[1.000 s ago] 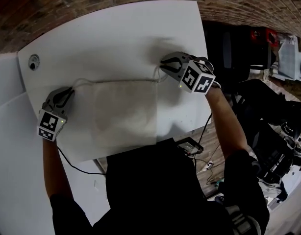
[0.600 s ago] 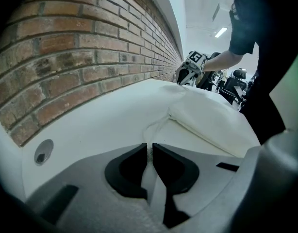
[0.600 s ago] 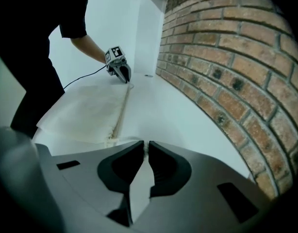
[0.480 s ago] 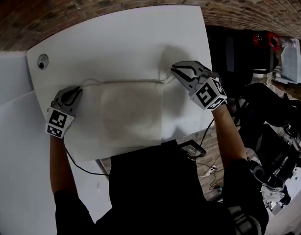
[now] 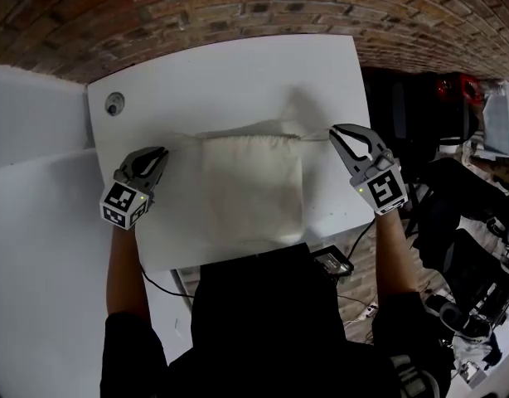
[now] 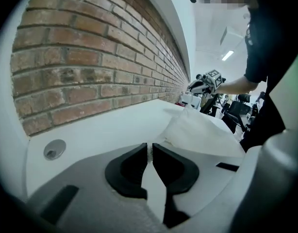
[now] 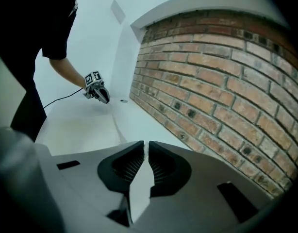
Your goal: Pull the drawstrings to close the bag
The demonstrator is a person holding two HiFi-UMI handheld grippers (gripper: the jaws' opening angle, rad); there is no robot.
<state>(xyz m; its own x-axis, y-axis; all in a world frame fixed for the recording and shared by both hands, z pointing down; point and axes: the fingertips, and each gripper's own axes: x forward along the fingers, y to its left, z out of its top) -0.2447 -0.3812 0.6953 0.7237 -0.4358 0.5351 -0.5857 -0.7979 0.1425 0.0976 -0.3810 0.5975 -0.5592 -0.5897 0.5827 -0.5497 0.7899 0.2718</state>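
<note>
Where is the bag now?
In the head view the bag lies on the white table, between the left hand-held gripper and the right hand-held gripper, its top edge toward the brick wall.

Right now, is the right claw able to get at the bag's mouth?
Probably not yet: the right claw is shut on its drawstring. Only bare table separates it from the bag, so after letting go, likely yes.
</note>
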